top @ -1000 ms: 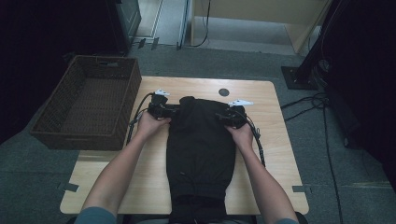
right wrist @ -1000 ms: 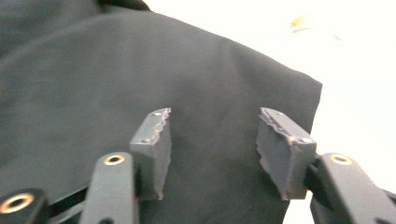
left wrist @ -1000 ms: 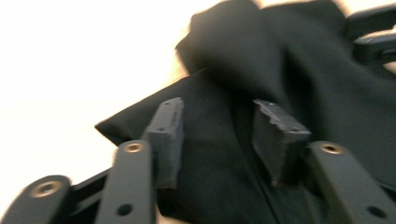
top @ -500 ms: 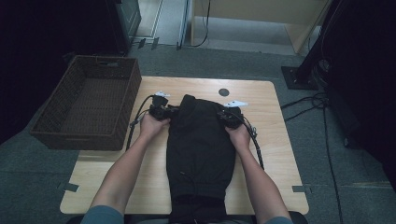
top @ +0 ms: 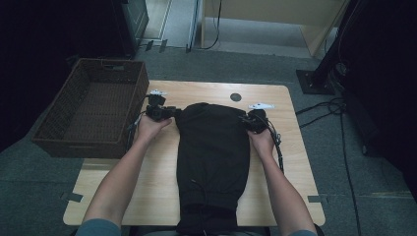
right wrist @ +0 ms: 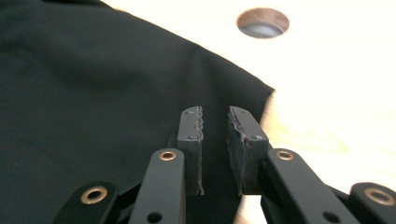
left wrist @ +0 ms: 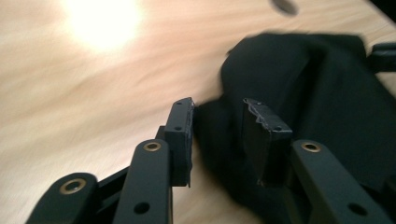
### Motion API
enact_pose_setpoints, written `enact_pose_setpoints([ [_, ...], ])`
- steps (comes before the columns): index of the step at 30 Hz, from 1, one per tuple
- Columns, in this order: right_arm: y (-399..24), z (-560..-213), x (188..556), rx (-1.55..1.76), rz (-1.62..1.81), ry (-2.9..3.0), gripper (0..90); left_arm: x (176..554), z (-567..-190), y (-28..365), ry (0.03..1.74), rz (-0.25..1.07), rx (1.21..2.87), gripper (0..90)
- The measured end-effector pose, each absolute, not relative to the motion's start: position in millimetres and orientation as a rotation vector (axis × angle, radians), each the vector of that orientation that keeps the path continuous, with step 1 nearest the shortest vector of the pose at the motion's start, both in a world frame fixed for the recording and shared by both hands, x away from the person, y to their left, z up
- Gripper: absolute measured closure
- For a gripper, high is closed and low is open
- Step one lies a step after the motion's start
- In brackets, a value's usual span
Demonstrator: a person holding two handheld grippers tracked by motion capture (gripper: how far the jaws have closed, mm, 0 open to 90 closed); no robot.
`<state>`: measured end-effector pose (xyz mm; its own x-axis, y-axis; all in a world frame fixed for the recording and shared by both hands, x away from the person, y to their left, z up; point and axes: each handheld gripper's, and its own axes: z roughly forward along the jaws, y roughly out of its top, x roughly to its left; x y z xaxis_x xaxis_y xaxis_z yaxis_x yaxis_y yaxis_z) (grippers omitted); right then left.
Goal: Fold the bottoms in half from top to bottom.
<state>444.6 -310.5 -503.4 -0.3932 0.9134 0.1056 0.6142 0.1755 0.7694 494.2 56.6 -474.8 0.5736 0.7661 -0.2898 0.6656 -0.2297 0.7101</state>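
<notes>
Lying flat along the middle of the wooden table (top: 147, 177), a black garment (top: 212, 152) reaches from the far part of the tabletop down to the near edge, where it hangs a little over. At the left end of the table stands a dark woven basket (top: 59, 118), and the part of its inside that the high view shows holds nothing; its right wall is just beside the left gripper (top: 167, 112). This gripper is at the far left corner of the garment. In the left gripper view its jaws have just been opening and stand apart, with a fold of the black cloth between them; the pads do not press on it. The right gripper (top: 248, 120) is at the far right corner of the garment. In the right gripper view its jaws have also just been opening, and now there is a narrow gap between them above the cloth edge, so nothing is clamped. A round hole (top: 236, 97) in the tabletop sits beyond the garment, near the far edge. Both forearms come in from the near side, one on each side of the garment.
</notes>
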Motion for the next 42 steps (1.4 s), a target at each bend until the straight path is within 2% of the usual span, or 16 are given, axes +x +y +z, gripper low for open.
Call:
enact_pose_setpoints([
  [2,-301.7,-501.7,445.2,1.422,1.117,2.088,72.7,499.6,-474.4,46.1,1.145,0.155,1.968,58.6],
  [5,-285.1,-502.7,447.6,1.389,1.164,2.124,62.8,511.9,-481.0,31.9,1.169,0.127,1.988,52.0],
  [8,-269.3,-508.4,451.0,1.361,1.179,2.175,59.7,522.1,-490.3,19.8,1.173,0.108,2.025,51.8],
  [10,-260.5,-512.3,452.0,1.325,1.17,2.198,59.5,526.7,-495.6,14.1,1.169,0.095,2.042,57.6],
  [13,-253.1,-517.4,452.5,1.295,1.144,2.224,59.9,531.0,-500.7,10.3,1.166,0.068,2.087,82.7],
  [14,-252.6,-518.2,451.9,1.272,1.132,2.225,62.0,531.7,-500.8,11.7,1.172,0.058,2.079,85.9],
  [19,-261.1,-519.4,451.0,1.218,1.132,2.246,68.4,532.3,-491.6,37.7,1.241,0.096,1.99,88.3],
  [21,-265.9,-519.2,450.7,1.238,1.157,2.249,69.2,529.8,-489.7,42.8,1.249,0.119,2.013,87.7],
  [23,-268.4,-518.0,449.0,1.242,1.147,2.253,68.1,526.5,-485.9,46.9,1.269,0.179,2.009,82.1],
  [24,-270.7,-516.9,448.3,1.232,1.132,2.258,66.6,526.2,-484.5,51.3,1.289,0.173,1.979,73.4],
  [25,-273.8,-515.8,447.1,1.247,1.117,2.258,63.4,526.2,-482.9,55.1,1.284,0.139,1.958,69.1],
  [29,-291.8,-506.3,449.4,1.344,1.128,2.172,57.3,521.6,-474.9,53.7,1.193,0.152,1.982,64.4],
  [31,-302.0,-502.4,452.8,1.383,1.139,2.108,52.5,521.8,-473.4,51.0,1.177,0.119,1.984,56.2],
  [35,-320.7,-507.1,461.3,1.482,1.162,2.04,43.2,520.6,-473.6,46.1,1.139,0.097,1.995,46.8],
  [39,-331.4,-515.5,465.0,1.545,1.117,2.019,37.3,521.9,-478.8,45.5,1.134,0.029,1.993,39.1],
  [42,-333.3,-521.5,467.3,1.566,1.099,2.003,36.3,521.3,-487.6,41.2,1.128,0.002,2.065,35.4],
])
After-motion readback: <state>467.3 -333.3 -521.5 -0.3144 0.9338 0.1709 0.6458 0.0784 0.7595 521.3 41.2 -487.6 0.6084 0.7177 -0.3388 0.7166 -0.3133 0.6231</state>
